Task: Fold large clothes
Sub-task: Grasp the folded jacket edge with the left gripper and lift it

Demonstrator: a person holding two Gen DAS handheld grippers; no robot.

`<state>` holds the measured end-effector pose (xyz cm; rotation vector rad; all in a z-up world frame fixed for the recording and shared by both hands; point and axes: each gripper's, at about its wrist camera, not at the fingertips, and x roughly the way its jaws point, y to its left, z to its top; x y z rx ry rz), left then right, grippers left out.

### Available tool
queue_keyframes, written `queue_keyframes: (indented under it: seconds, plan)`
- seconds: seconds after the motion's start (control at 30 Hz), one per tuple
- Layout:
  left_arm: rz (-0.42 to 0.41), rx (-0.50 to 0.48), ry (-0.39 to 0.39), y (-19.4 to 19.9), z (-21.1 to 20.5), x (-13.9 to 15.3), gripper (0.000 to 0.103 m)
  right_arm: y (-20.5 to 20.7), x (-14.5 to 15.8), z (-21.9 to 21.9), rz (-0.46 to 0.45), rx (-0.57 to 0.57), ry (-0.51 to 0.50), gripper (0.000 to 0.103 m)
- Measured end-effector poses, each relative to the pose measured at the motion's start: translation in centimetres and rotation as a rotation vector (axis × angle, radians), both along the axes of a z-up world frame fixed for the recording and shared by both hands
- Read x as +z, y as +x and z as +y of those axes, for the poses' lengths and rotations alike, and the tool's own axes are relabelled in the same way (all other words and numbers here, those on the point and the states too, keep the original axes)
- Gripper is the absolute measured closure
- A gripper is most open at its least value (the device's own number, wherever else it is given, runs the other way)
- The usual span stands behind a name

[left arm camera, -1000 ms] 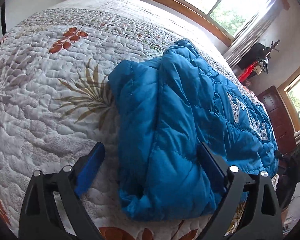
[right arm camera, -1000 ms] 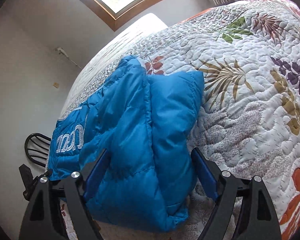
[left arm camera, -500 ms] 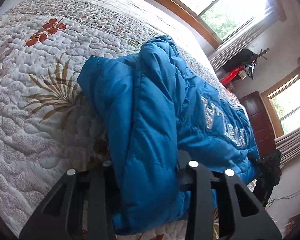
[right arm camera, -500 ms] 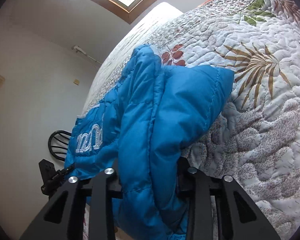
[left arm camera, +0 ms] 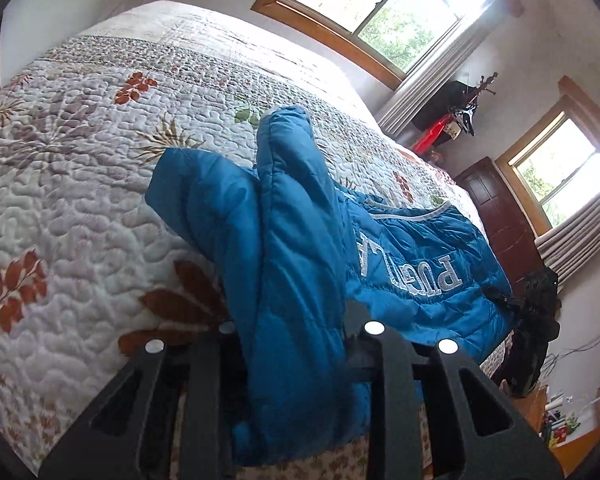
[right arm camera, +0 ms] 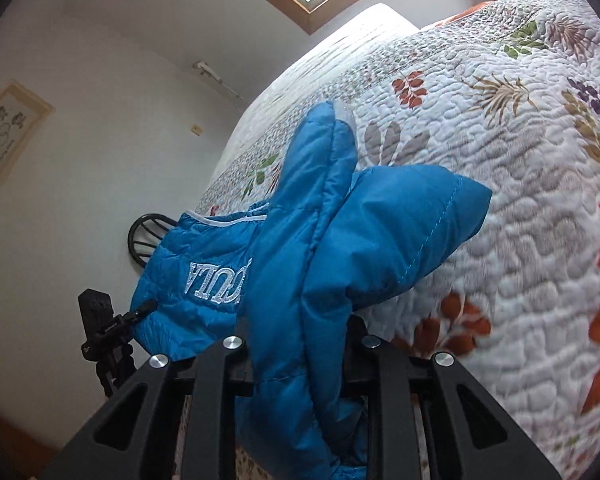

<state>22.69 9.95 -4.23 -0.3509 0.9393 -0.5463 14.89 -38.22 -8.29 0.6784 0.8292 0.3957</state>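
A blue padded jacket with white embroidered lettering lies across a floral quilted bed. My left gripper is closing its jaws on a thick fold at one end of the jacket, which is lifted off the quilt. In the right wrist view the jacket bunches up between the fingers of my right gripper, whose jaws are also closing on a padded fold. Each pad is buried in fabric. A sleeve end sticks up beyond the fold.
The quilt stretches far beyond the jacket. Two wood-framed windows with curtains, a dark door and a red object stand past the bed. A black chair and a framed picture are by the white wall.
Both grippers went from wide open around the jacket's folded edge to closed on it. They have since lifted the gripped folds and carried them forward over the quilt.
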Motion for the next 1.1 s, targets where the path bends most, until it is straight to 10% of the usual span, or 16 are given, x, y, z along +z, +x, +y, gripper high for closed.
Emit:
queue_keyframes:
  seconds: [0.27, 0.53, 1.1]
  plan:
    - [-0.02, 0.084, 0.043, -6.8, 5.4, -1.4, 0.078, -3.7, -2.6, 4.8, 0.003, 0.052, -0.026, 0.08]
    - [0.065, 0.133, 0.026, -5.2, 7.8, -8.2, 0.063, -3.6, -6.7, 5.1, 0.019, 0.007, -0.01, 0.075]
    - [0.022, 0.259, 0.062, -8.4, 8.7, -6.8, 0.033, -7.2, -4.8, 4.7, -0.043, -0.06, -0.158, 0.052]
